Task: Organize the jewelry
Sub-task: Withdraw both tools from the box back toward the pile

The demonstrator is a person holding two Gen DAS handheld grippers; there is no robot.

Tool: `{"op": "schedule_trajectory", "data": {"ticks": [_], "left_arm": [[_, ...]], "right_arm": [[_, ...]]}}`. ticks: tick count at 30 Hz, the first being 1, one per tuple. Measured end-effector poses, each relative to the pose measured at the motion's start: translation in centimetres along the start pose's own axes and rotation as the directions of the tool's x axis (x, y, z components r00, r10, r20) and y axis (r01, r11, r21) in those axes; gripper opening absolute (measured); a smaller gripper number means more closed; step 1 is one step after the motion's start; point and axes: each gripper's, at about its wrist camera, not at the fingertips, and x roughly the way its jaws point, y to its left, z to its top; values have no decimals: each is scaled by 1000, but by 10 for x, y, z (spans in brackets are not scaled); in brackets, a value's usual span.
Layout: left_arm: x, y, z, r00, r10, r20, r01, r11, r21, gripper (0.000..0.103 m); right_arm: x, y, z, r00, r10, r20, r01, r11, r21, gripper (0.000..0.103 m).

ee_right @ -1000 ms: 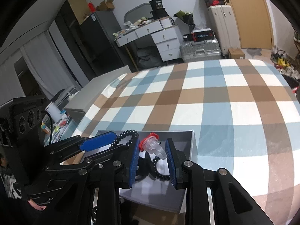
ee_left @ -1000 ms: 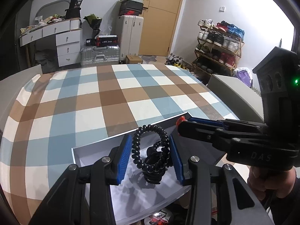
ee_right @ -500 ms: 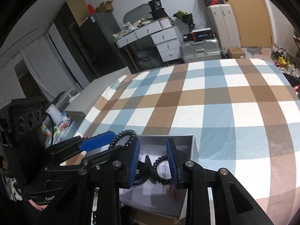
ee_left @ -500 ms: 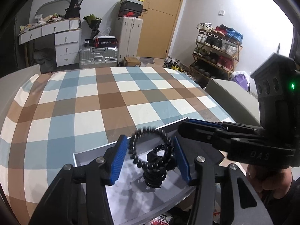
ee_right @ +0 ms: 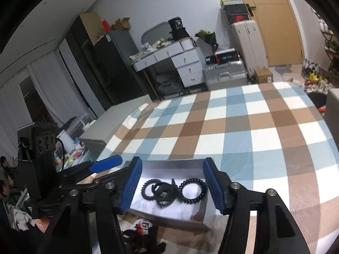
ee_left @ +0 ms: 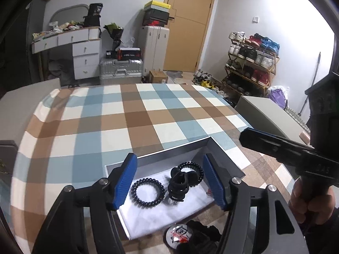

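Bracelets (ee_left: 147, 192) flat in tray (ee_left: 169, 154), black clip (ee_left: 178, 184) upright between.

A checked cloth (ee_left: 148, 114) in blue, brown and white covers the tabletop. Behind it a silver suitcase (ee_left: 120, 71) lies on the floor beside a white set of drawers (ee_left: 85, 59). A wooden door (ee_left: 188, 25) stands shut, and a shoe rack (ee_left: 250, 63) stands to its right.
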Motion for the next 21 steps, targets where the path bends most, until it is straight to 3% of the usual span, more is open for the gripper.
{"op": "schedule_trajectory", "data": {"ticks": [4, 9, 12, 15, 21], "left_arm": [[-19, -4, -2, 998, 14, 54, -15, 1000, 8, 76], [-33, -7, -5, 994, 61, 87, -62, 998, 7, 80], [-40, -6, -8, 992, 75, 101, -75, 997, -1, 80], [-50, -6, -12, 987, 89, 133, -86, 996, -28, 89], [-64, -12, -23, 976, 130, 173, -129, 991, -20, 99]], "right_arm": [[-16, 9, -2, 999, -10, 33, 10, 1000, -13, 80], [-35, 21, -6, 997, -16, 69, 19, 999, -35, 92], [-42, 27, -9, 997, -36, 73, 39, 998, -41, 94], [-52, 32, -13, 995, -38, 87, 41, 998, -38, 101], [-66, 45, -23, 994, -49, 93, 56, 996, -67, 103]]}}
